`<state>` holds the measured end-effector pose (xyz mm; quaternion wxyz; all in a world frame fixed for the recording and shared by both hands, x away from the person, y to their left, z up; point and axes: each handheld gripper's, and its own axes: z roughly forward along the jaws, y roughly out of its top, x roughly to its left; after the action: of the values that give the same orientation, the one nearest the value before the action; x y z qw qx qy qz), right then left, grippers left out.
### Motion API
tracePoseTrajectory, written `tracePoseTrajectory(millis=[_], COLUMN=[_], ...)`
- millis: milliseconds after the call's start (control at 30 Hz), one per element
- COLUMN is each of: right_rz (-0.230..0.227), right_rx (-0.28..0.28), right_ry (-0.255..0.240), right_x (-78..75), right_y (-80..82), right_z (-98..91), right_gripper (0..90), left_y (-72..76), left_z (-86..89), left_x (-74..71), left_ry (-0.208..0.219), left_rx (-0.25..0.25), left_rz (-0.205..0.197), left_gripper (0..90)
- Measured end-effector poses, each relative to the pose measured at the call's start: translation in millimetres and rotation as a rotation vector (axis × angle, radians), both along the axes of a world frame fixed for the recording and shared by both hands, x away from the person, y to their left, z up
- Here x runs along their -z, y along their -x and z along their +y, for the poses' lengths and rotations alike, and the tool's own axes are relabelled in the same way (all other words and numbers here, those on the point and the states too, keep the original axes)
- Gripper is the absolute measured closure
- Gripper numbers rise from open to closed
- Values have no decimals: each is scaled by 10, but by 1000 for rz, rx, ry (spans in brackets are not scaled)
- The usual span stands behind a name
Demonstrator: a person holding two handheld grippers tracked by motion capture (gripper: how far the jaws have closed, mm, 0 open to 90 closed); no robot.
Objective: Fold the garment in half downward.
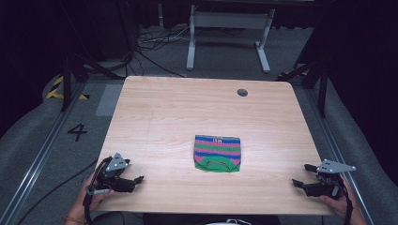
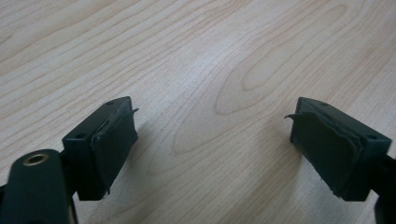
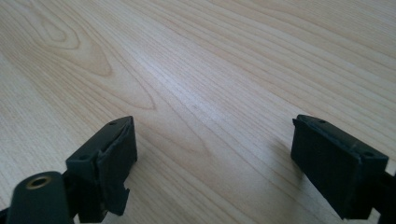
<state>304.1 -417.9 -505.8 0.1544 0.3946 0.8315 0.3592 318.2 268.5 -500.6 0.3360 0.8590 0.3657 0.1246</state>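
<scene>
A small folded cloth (image 1: 217, 153), striped in blue, pink and green with a green loop along its near edge, lies flat on the wooden table (image 1: 187, 112), a little right of center and below the middle of the high view. Nothing touches it. Well apart from it, at the lower left of that view, the left gripper (image 1: 135, 183) rests at the table's near edge in a hand (image 1: 91, 199), its jaws pointing toward the right. At the lower right, the right gripper (image 1: 302, 176) sits in the other hand (image 1: 335, 201), its jaws pointing left toward the cloth. The left gripper view gives what the high view is too small to show: the two black pads (image 2: 112, 144) stand wide apart, with bare wood grain between them. The right gripper view (image 3: 212, 158) shows the same, jaws spread wide over bare table and holding nothing. A round hole (image 1: 242, 92) marks the table's upper right.
</scene>
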Motion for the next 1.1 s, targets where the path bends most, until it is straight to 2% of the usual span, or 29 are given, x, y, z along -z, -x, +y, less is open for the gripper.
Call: tracePoseTrajectory(millis=[233, 500, 1100], right_rz=[3, 3, 3], right_rx=[16, 16, 16], right_ry=[2, 2, 2], right_x=[1, 1, 1], right_y=[-1, -1, -2], right_z=[10, 10, 10], right_gripper=[131, 131, 131], left_y=[-29, -50, -51], left_z=[-19, -32, -32], left_x=[5, 14, 14], left_ry=[-20, -24, -24], left_rx=[-36, -59, -59], left_rz=[8, 27, 26], left_gripper=[61, 2, 0])
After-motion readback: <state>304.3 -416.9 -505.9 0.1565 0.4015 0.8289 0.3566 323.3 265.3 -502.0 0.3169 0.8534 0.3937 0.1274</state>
